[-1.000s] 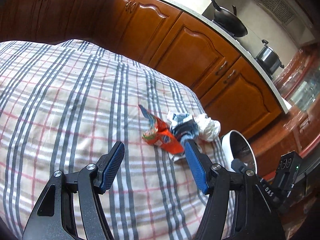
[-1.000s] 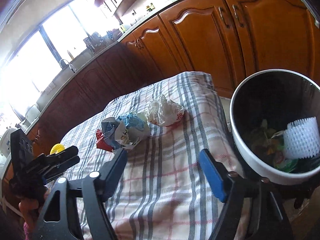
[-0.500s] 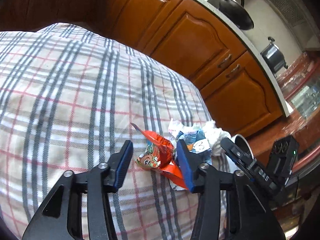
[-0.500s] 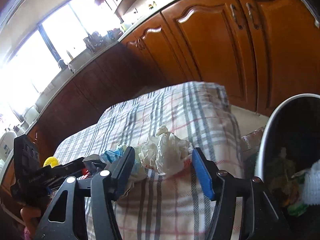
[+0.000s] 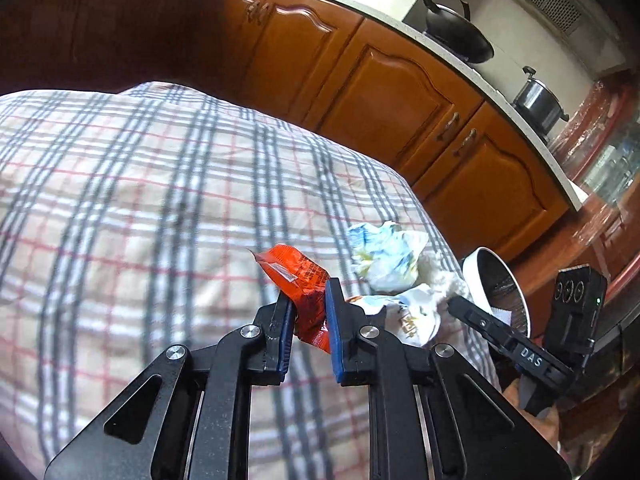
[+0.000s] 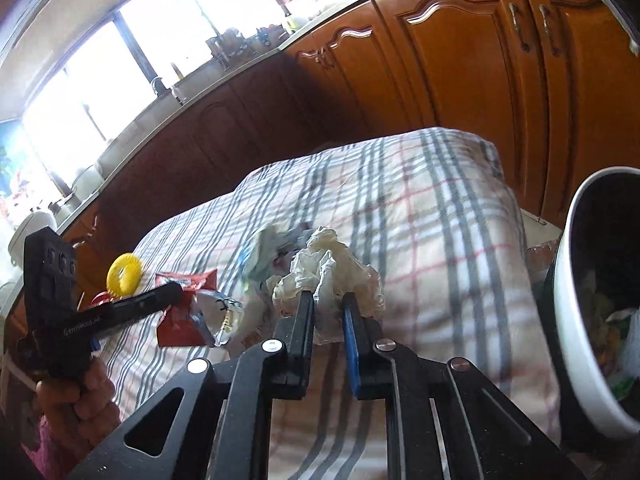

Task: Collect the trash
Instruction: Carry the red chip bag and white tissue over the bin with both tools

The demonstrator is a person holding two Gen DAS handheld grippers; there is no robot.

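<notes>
While both tongs have just been closing, I now have something pinched in each. My left tongs (image 5: 306, 312) are nearly shut on the red wrapper (image 5: 298, 276), which sticks up and out past the pads, its lower end crumpled between them. My right tongs (image 6: 326, 320) are likewise drawn in on the white wad (image 6: 332, 272), a crumpled tissue or thin bag that bulges above the pads.

Just beyond both grips, one more piece lies loose on the tabletop (image 5: 140, 200): a crumpled blue-and-white wrapper (image 5: 386, 256), touching or just beside the wad. A pale printed packet (image 5: 412, 316) sits next to the left tongs; whether it is part of the red wrapper's bundle I cannot tell.

The bin (image 6: 576, 320) stands off the tabletop's edge on my right, open, with scraps already inside. So I judge the job partway through: some trash binned, two pieces gripped but not yet carried over, and at least one still to fetch.
</notes>
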